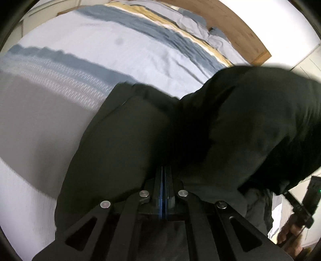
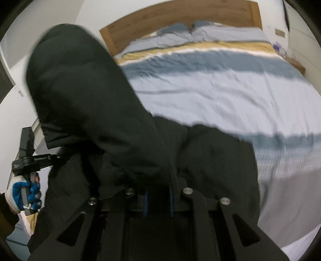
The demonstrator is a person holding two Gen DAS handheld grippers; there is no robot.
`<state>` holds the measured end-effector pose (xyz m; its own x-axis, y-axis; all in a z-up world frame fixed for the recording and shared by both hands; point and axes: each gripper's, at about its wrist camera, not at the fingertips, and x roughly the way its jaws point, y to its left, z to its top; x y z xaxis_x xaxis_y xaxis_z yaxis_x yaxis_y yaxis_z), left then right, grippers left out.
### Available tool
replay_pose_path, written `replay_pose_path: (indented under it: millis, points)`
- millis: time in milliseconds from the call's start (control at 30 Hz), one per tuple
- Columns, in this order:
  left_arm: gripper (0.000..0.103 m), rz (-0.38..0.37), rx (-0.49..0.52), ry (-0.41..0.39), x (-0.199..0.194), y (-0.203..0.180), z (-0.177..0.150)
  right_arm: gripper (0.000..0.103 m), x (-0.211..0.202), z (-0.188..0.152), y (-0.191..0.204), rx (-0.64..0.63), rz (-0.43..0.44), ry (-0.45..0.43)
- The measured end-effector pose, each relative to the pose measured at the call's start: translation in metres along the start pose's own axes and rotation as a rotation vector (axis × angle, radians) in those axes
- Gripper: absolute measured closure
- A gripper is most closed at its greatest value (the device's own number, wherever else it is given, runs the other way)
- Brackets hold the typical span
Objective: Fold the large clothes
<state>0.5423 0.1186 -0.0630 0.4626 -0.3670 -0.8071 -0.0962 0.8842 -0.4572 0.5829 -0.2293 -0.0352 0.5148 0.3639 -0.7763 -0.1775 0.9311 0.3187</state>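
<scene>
A large dark jacket point(image 1: 230, 124) hangs bunched between my two grippers above the bed. In the left wrist view my left gripper point(image 1: 165, 169) is shut, its blue pads together, with an edge of the jacket at its tips. In the right wrist view my right gripper point(image 2: 158, 186) is shut on a thick fold of the jacket point(image 2: 90, 96), which covers its fingertips. The left gripper point(image 2: 57, 157) also shows at the left there, its tips in the fabric, held by a gloved hand point(image 2: 22, 192). The right gripper point(image 1: 289, 195) shows at the lower right of the left view.
Below lies a bed with a pale blue duvet point(image 2: 220, 96) crossed by grey-blue and yellow stripes. Pillows point(image 2: 200, 32) lie against a wooden headboard point(image 2: 180, 14). White walls and cupboard fronts point(image 1: 307, 62) stand around the bed.
</scene>
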Motion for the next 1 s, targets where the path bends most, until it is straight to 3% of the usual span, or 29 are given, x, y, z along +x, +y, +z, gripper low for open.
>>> replay_pose_path:
  millis: [267, 433, 533, 633, 700, 733, 767, 1000]
  points:
    - [0.102, 0.056, -0.014, -0.027, -0.032, 0.019, -0.014, 0.089, 0.010, -0.038, -0.012, 0.072, 0.001, 0.011]
    - [0.102, 0.077, -0.039, -0.040, -0.020, 0.019, -0.006, 0.088, -0.006, -0.053, -0.018, 0.078, -0.014, 0.029]
    - [0.096, 0.084, -0.038, -0.047, -0.022, 0.014, 0.000, 0.088, -0.031, -0.059, -0.020, 0.081, -0.034, 0.028]
    - [0.079, 0.073, -0.027, -0.074, -0.026, 0.002, 0.021, 0.085, -0.061, -0.042, -0.027, 0.103, -0.035, -0.027]
    - [0.067, 0.061, -0.019, -0.099, -0.030, -0.009, 0.037, 0.069, -0.077, -0.022, -0.029, 0.103, -0.039, -0.065]
    - [0.061, 0.055, -0.013, -0.111, -0.030, -0.015, 0.047, 0.054, -0.082, -0.010, -0.029, 0.104, -0.041, -0.081]
    - [0.058, 0.052, -0.004, -0.122, -0.030, -0.022, 0.056, 0.050, -0.087, 0.001, -0.028, 0.105, -0.041, -0.097]
    - [0.045, 0.042, 0.085, -0.133, -0.017, -0.064, 0.105, 0.049, -0.070, 0.069, 0.016, 0.036, 0.008, -0.107]
